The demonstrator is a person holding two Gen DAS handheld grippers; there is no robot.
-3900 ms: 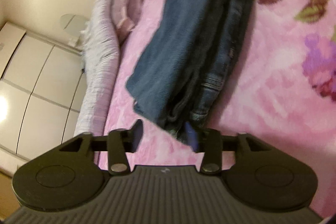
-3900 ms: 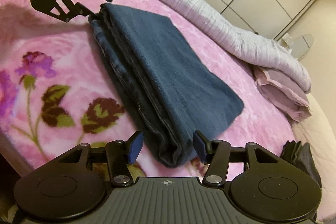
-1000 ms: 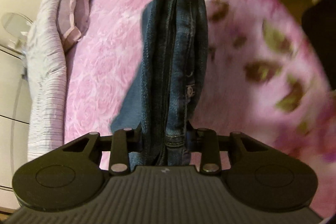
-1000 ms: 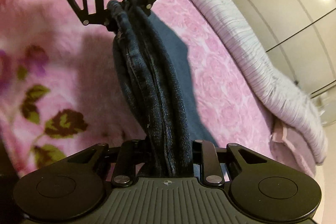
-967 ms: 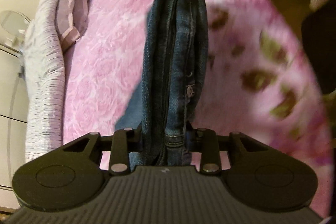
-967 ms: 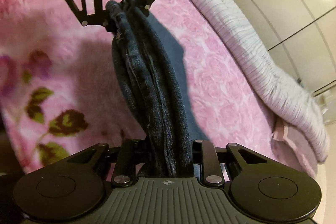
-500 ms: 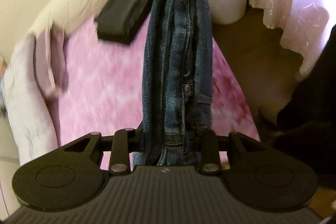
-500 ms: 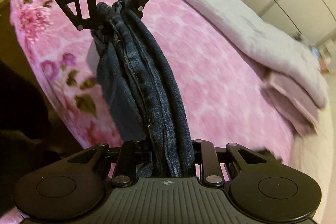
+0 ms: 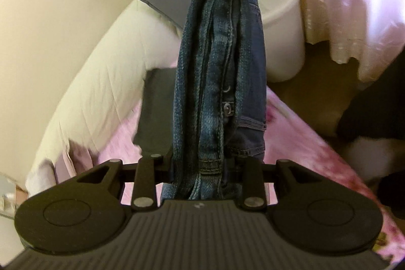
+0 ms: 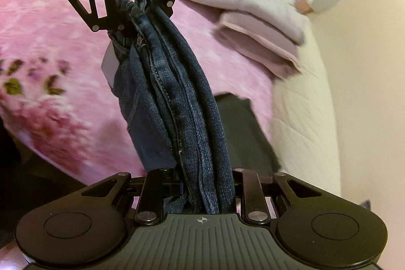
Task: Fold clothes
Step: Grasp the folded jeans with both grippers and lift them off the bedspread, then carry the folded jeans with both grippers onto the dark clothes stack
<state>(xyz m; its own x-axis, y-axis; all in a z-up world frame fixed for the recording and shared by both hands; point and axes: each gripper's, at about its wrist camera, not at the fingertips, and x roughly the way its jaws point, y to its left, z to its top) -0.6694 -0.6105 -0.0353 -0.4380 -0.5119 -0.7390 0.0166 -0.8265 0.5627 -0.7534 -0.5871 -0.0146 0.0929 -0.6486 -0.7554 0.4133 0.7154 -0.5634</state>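
Denim jeans (image 9: pixel 215 82) clamped between left gripper (image 9: pixel 202 168), right gripper (image 10: pixel 206 184)

Blue denim jeans (image 9: pixel 217 82) with stitched seams and a metal rivet, matt black ribbed plastic left gripper (image 9: pixel 205 168) at bottom, fuzzy pink plush blanket (image 10: pixel 38 17) at left, quilted off-white mattress (image 10: pixel 303 118) at right, smooth white plastic bin (image 9: pixel 286 24) upper right

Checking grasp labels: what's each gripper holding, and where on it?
Folded jeans, slung between both: left gripper clamps one end, at a stitched hem; right gripper clamps the opposite end.
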